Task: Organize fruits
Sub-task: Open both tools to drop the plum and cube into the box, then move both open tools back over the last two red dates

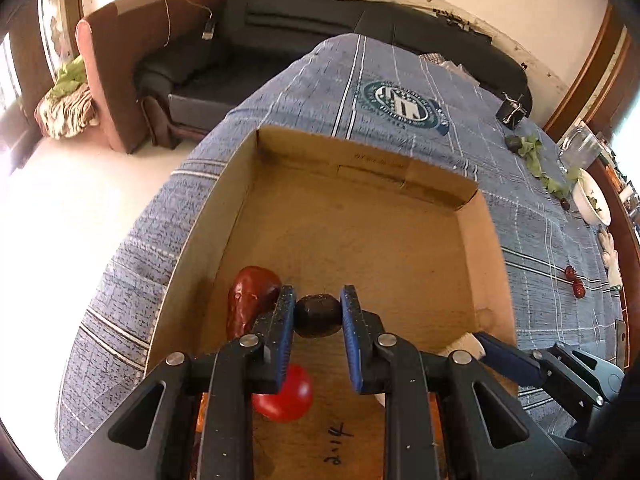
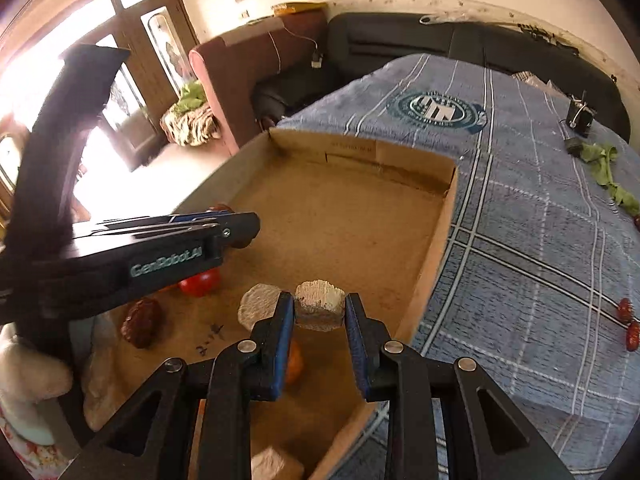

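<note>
A shallow cardboard box (image 1: pixel 440 188) (image 2: pixel 436 248) lies on a blue plaid cloth. My left gripper (image 1: pixel 319 316) is shut on a small dark round fruit (image 1: pixel 318 317) just above the box floor. A dark red date (image 1: pixel 250 298) lies left of it and a red tomato (image 1: pixel 290 394) below it. My right gripper (image 2: pixel 319 312) is shut on a pale whitish chunk (image 2: pixel 320 308) over the box's near right part. A similar pale piece (image 2: pixel 258 306), a wrinkled red date (image 2: pixel 142 322), the tomato (image 2: pixel 200 282) and an orange fruit (image 2: pixel 295 362) lie in the box. The left gripper (image 2: pixel 224 226) shows in the right view.
On the cloth to the right lie red dates (image 1: pixel 574 280) (image 2: pixel 628 322), green leaves (image 1: pixel 534 152) (image 2: pixel 604 164), a white bowl (image 1: pixel 592 200) and a black binder clip (image 1: pixel 510 110). A dark sofa (image 1: pixel 320 20) stands behind the table. A white figurine (image 2: pixel 28 380) stands at the left.
</note>
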Action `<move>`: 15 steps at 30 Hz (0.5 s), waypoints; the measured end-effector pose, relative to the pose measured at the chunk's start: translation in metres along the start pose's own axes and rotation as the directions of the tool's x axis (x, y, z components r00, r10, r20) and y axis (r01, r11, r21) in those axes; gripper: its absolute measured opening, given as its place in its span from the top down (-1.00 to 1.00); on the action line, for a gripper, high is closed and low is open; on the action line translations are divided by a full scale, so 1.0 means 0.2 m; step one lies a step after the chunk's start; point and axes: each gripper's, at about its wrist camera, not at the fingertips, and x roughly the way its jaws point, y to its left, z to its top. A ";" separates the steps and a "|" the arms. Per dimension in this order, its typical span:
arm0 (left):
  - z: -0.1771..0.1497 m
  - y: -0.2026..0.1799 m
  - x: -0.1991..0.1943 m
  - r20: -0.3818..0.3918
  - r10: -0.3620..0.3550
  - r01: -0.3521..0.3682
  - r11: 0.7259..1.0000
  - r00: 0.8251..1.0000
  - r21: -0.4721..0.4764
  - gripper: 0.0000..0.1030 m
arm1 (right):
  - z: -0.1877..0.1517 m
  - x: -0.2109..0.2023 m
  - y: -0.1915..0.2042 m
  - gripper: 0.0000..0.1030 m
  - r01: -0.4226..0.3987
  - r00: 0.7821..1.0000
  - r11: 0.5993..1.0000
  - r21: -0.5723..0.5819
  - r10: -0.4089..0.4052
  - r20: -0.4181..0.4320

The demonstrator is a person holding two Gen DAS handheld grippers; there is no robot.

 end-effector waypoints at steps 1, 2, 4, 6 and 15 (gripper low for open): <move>0.00 0.01 0.00 0.000 -0.012 0.012 1.000 1.000 -0.005 0.57 | 0.00 0.01 -0.01 0.42 0.000 1.000 1.000 0.001 0.000 -0.006; 0.00 0.01 0.00 0.003 -0.016 0.016 1.000 1.000 -0.010 0.57 | 0.00 0.02 -0.01 0.42 0.001 1.000 1.000 0.000 -0.001 -0.010; -0.01 0.01 -0.02 0.015 -0.018 0.018 1.000 1.000 -0.021 0.56 | 0.00 0.04 0.00 0.42 0.006 1.000 1.000 -0.008 -0.006 -0.012; -0.01 0.01 -0.05 0.025 -0.024 0.025 0.999 0.999 -0.029 0.48 | 0.00 0.04 0.02 0.42 0.011 1.000 1.000 -0.016 -0.012 -0.008; -0.08 -0.03 -0.38 0.183 -0.008 0.018 0.998 0.983 -0.052 -0.25 | -0.01 -0.15 0.02 0.11 -0.006 0.996 1.000 0.014 0.005 0.093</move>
